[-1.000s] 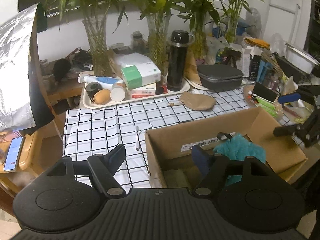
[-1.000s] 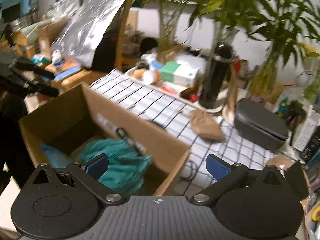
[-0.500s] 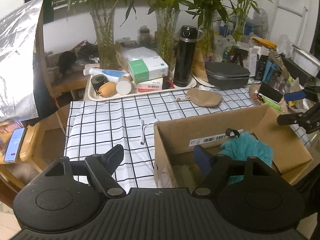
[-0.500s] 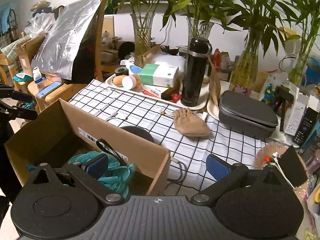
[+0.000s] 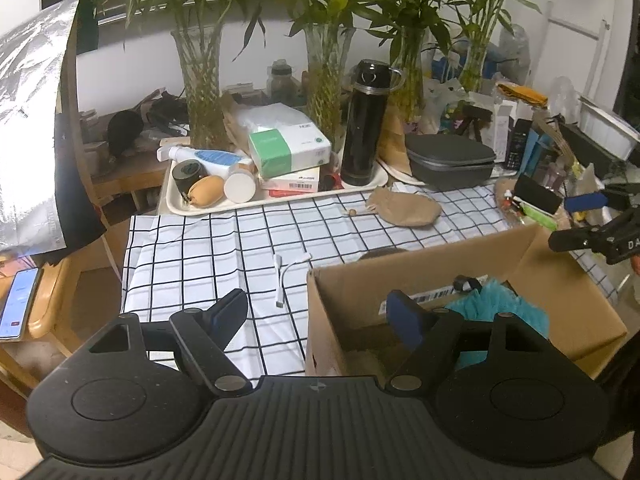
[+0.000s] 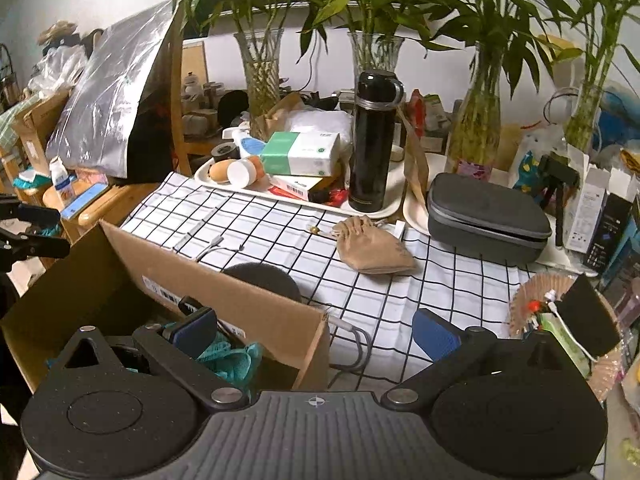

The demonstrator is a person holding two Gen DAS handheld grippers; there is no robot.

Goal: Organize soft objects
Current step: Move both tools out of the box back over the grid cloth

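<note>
Left of the left claw [image 5: 316,312], the checked cloth [image 5: 208,248] lies bare on the bench apart from a white adapter cable [image 5: 286,276] just ahead of the left finger. This claw stands wide and holds nothing; its right finger hangs over the open cardboard box [image 5: 344,296], where the teal fluffy cloth [image 5: 496,308] already sits, ahead and to the right. Further right, the right claw [image 6: 314,330] is likewise wide and empty, straddling the box's near corner, with its left finger over the teal cloth. Ahead of it and slightly right, well apart from the box, the tan drawstring pouch [image 6: 372,248] lies on the checked cloth, and a dark round pad [image 6: 264,280] lies just beyond the box wall.

The pouch looks like the next soft thing to collect. Its limp fabric could slip from a shallow pinch, its beaded cord [image 6: 320,231] could snag, and a careless reach might knock the black flask [image 6: 374,140] standing just behind it or shove the box.
</note>
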